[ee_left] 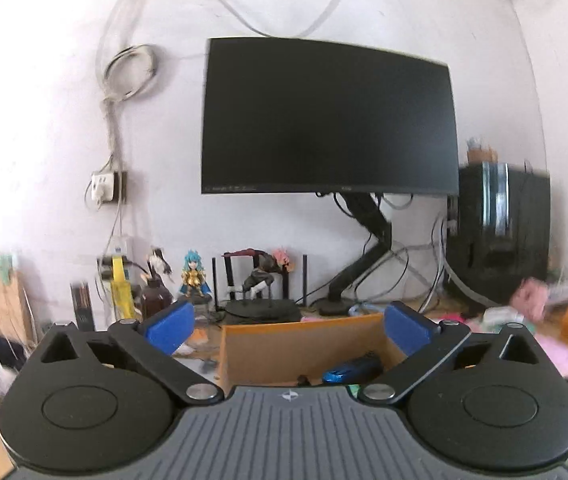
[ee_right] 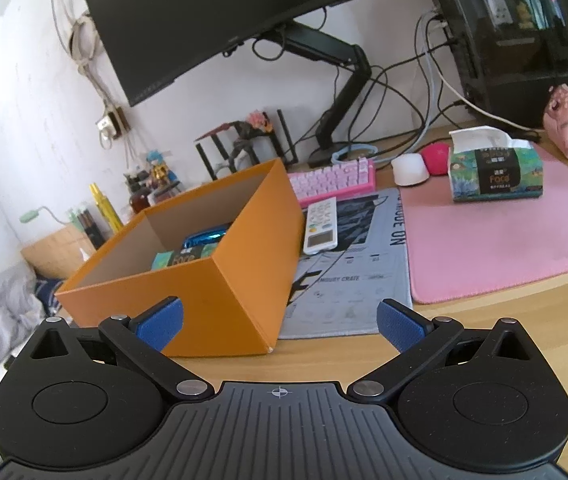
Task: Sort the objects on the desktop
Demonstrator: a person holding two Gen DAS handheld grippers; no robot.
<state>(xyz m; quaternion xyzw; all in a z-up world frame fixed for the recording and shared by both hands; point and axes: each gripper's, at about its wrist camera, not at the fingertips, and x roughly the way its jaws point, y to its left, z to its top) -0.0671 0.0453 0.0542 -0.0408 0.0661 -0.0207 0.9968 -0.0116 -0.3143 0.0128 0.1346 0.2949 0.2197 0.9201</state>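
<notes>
The fingers of the left gripper (ee_left: 289, 326) stand spread wide with nothing between their blue ribbed pads, poised over the open orange box (ee_left: 304, 344); the fingers of the right gripper (ee_right: 280, 320) are likewise released and empty, hovering above the table (ee_right: 484, 320) just in front of the box's near corner. Inside the box lie a glossy blue oblong object (ee_right: 206, 238) and a small green tissue pack (ee_right: 176, 260). The box looks like stiff card, light, with thin walls that would pinch well at the rim. Still out on the table are a white remote control (ee_right: 321, 226), hard, smooth plastic, probably best taken across its narrow width near the middle, and a soft-pack of tissues (ee_right: 494, 170) on the pink mat (ee_right: 504, 240), light and yielding, so a broad squeeze across its sides seems wise. A rounded white mouse (ee_right: 410, 168) and a pink keyboard (ee_right: 332, 180) sit further back; the mouse's slick dome could slip from the pads.
</notes>
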